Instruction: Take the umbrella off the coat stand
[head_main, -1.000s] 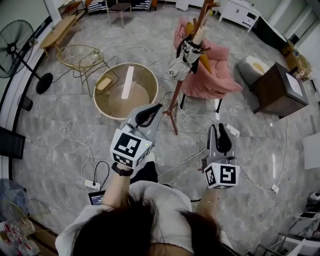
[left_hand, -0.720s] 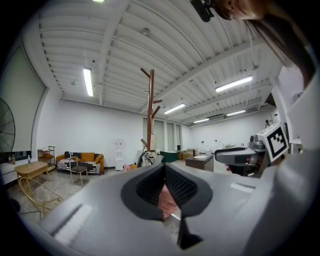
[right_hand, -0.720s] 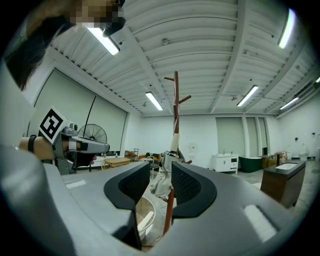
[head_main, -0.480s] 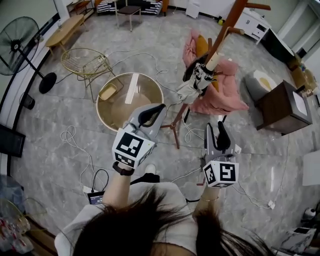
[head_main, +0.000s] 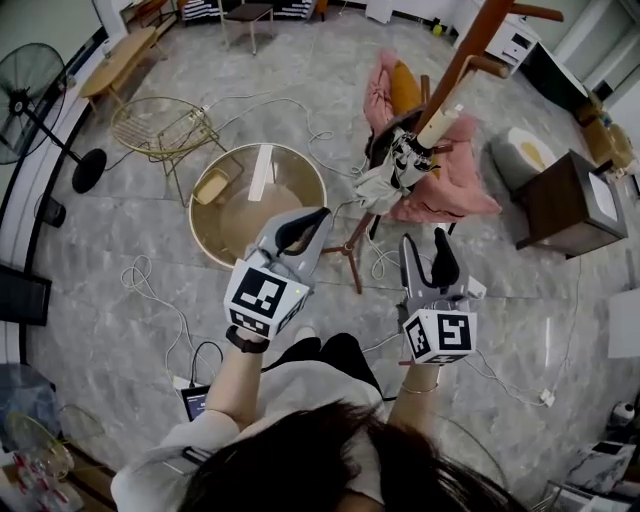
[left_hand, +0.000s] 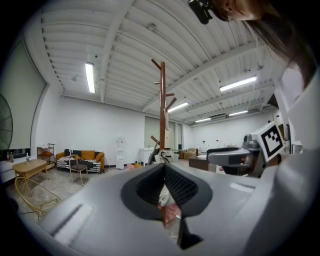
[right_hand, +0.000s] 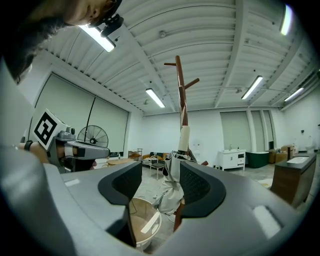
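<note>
Two claws are drawing nearer: the left claw (head_main: 321, 214) is staying clenched and empty, while the right claw (head_main: 423, 240) is opening, nothing between its jaws yet. Beyond them, the folded umbrella (head_main: 398, 172) is hanging against the coat stand (head_main: 468, 52), ungrasped.

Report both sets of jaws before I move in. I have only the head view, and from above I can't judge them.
Observer: In the right gripper view, the right gripper has its jaws apart and opening, with nothing between the pads.
Operator: Say what it points at.
Observer: The umbrella shows through that gap, hanging well beyond the tips and untouched.
Operator: Now give me the left one.
Observer: In its own view, the left gripper has its jaws together and holds nothing.
</note>
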